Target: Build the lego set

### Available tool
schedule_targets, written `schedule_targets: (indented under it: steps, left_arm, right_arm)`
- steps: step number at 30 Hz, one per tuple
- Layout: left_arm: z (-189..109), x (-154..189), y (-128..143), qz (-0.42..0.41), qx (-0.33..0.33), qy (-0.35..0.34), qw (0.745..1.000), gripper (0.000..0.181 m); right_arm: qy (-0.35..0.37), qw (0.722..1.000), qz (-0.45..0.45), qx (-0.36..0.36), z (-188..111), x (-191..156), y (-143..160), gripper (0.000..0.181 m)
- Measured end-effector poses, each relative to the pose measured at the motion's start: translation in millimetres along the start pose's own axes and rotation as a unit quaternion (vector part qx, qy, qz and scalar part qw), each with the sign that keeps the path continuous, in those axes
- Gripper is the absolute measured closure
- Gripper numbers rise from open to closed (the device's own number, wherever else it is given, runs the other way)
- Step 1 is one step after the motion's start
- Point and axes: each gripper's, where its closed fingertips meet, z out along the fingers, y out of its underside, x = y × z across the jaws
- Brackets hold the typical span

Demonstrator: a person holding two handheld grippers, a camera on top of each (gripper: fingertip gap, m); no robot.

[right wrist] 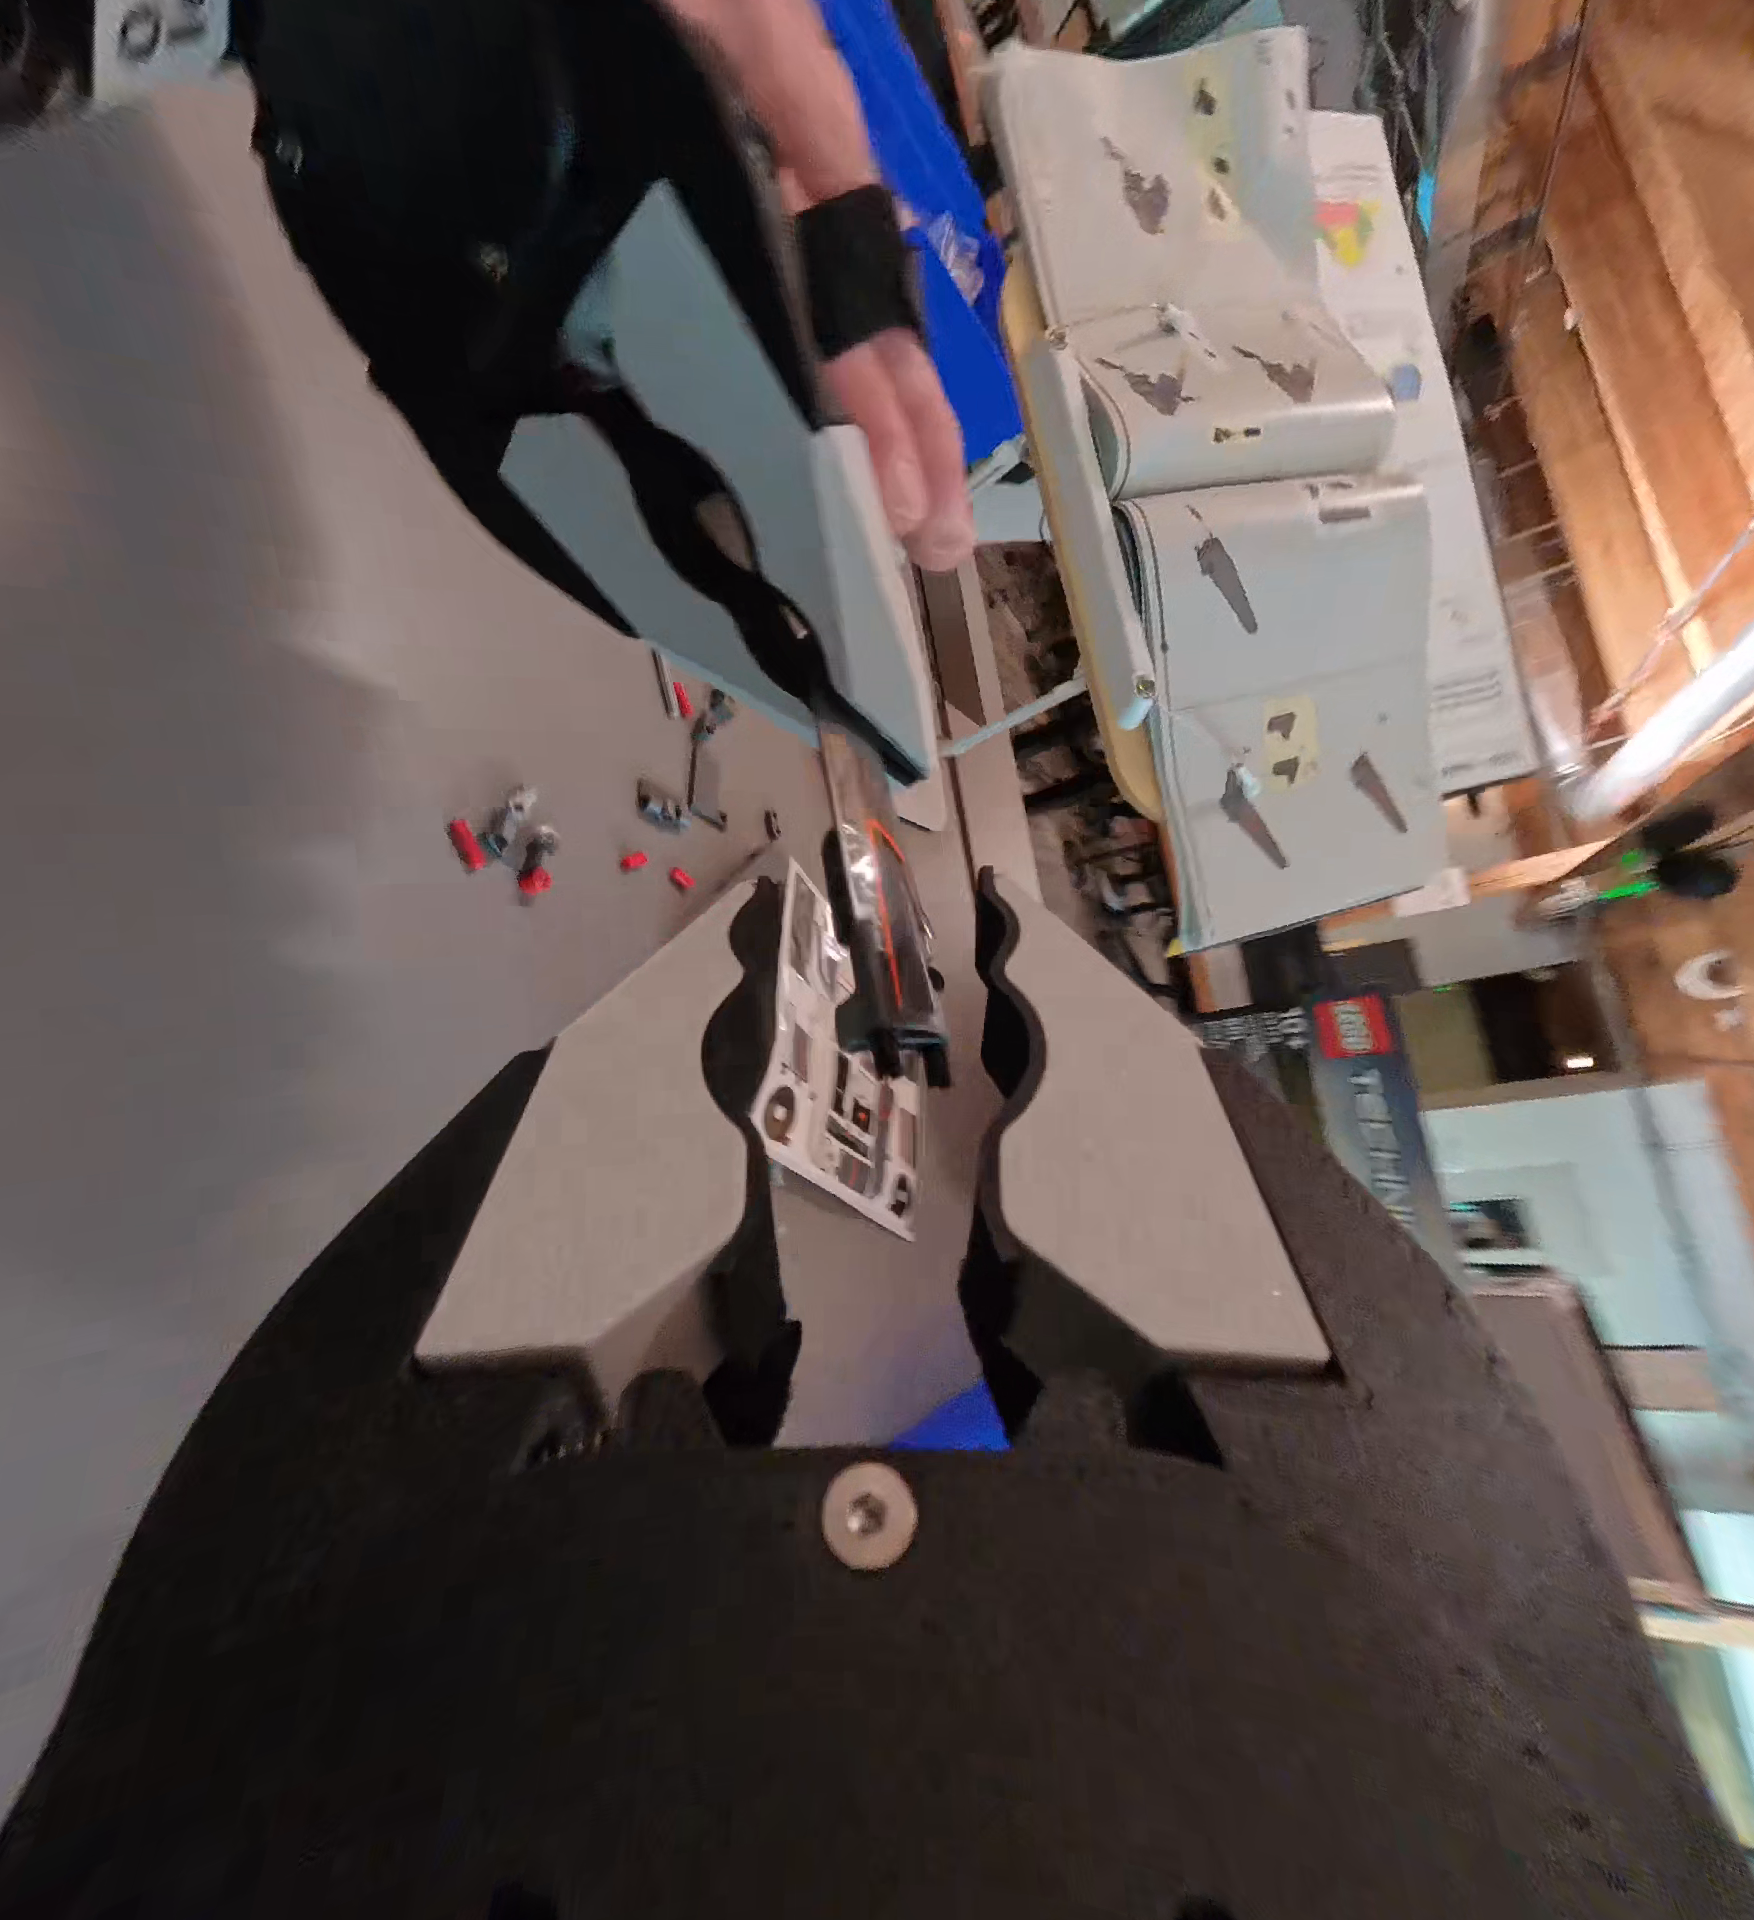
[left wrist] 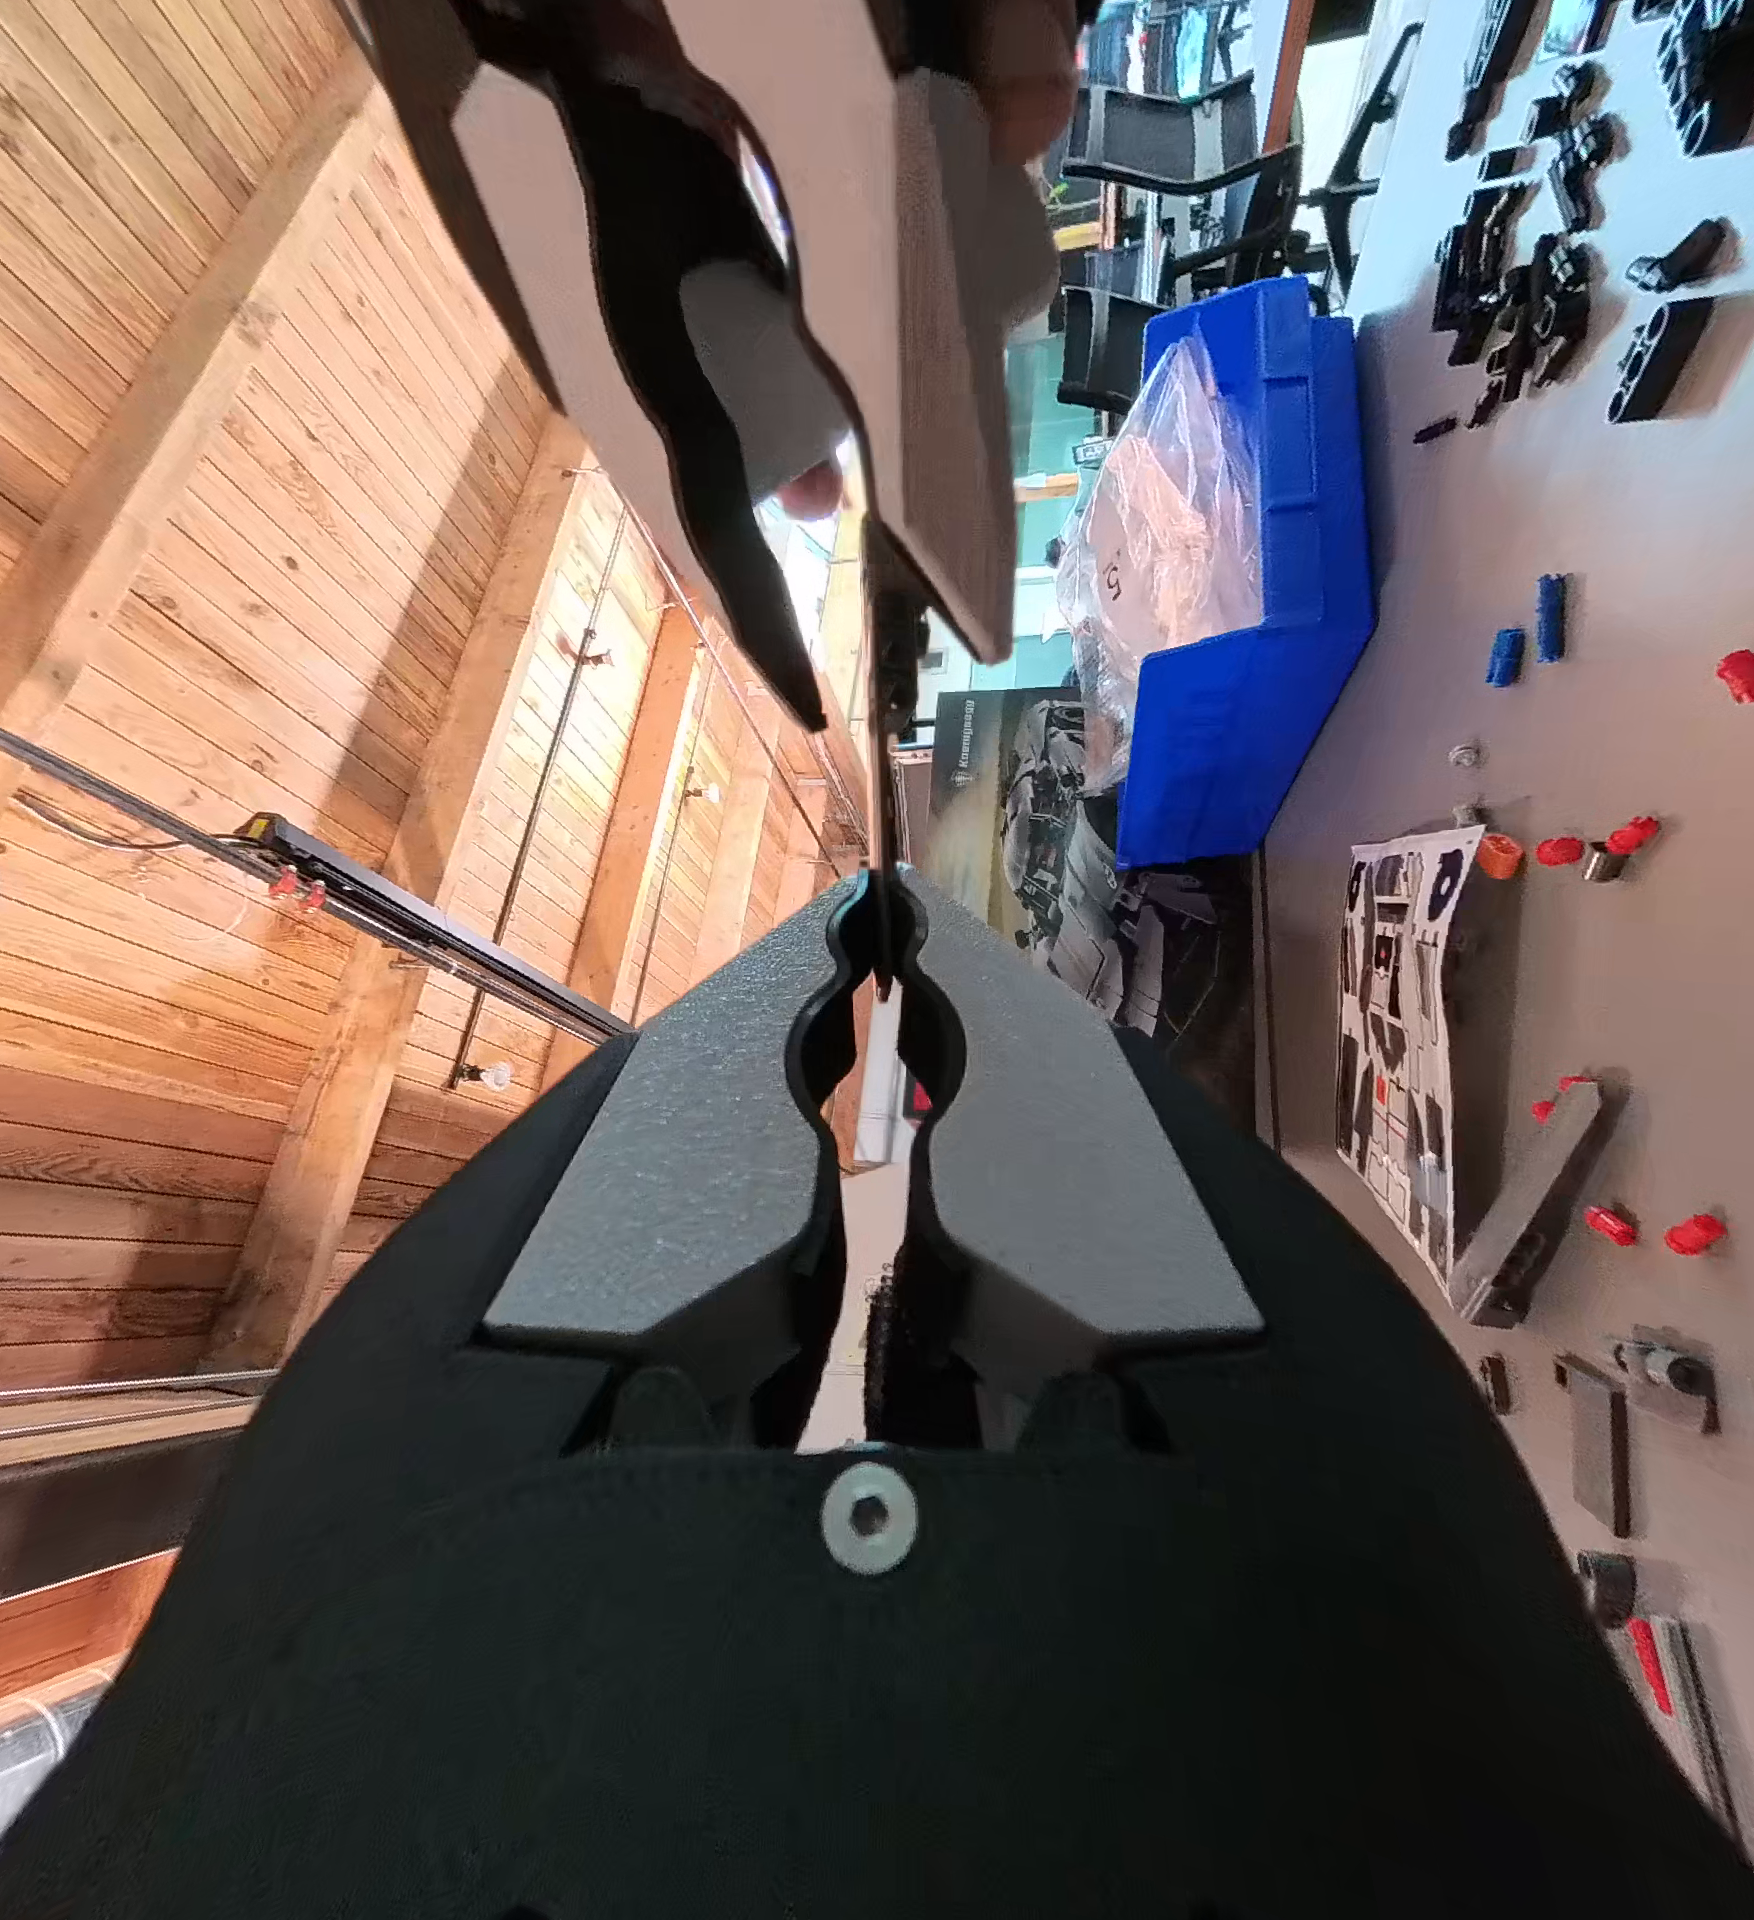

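Observation:
My left gripper [left wrist: 881, 925] is shut on the end of a thin black panel [left wrist: 883, 810], seen edge-on and held up in the air. In the right wrist view the panel [right wrist: 888, 935] is long and glossy black with an orange stripe, and the left gripper [right wrist: 831, 722] holds its far end. My right gripper [right wrist: 878, 888] is open with its jaws on either side of the panel's near end, not touching it. It faces me in the left wrist view [left wrist: 899, 681]. A sticker sheet [right wrist: 831, 1101] lies on the grey table [right wrist: 177, 727] below, and also shows in the left wrist view [left wrist: 1398, 1039].
A blue bin [left wrist: 1257, 644] holds plastic bags. Black parts [left wrist: 1538, 281], red pins [left wrist: 1746, 675], blue pins [left wrist: 1548, 618] and a grey beam [left wrist: 1538, 1216] lie spread on the table. An open instruction booklet [right wrist: 1268, 623] and the set's box [right wrist: 1361, 1091] stand beyond the table edge. My left and right fingertips are right by each other.

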Motion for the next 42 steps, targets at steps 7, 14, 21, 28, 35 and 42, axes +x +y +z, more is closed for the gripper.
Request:
schedule_targets:
  steps: [7,14,21,28,35,42]
  left_arm:
    - [-0.2,-0.1,-1.4,-0.008,-0.009,0.007,1.000,0.181]
    - [-0.4,5.8,-7.9,-0.004,-0.003,0.019,1.000,0.181]
    - [0.8,8.6,-4.0,-0.007,-0.008,0.025,1.000,0.181]
    - [1.8,17.0,-6.6,0.003,-0.008,0.036,0.999,0.181]
    - [2.0,16.2,-5.4,0.003,-0.012,0.038,0.999,0.181]
    - [2.5,18.2,-6.6,-0.004,-0.007,0.040,0.999,0.181]
  right_arm:
    - [0.044,0.992,-0.094,-0.075,4.8,1.4,9.1,0.170]
    - [0.016,0.990,-0.083,-0.109,4.3,-1.7,26.5,0.168]
    - [0.034,0.992,-0.063,-0.101,-0.4,5.7,16.2,0.140]
    - [-0.009,0.990,-0.066,-0.121,9.4,-11.5,25.2,0.169]
    - [0.001,0.988,-0.099,-0.121,17.1,-17.5,16.6,0.157]
    - [-0.007,0.988,-0.066,-0.139,4.9,-8.5,34.9,0.167]
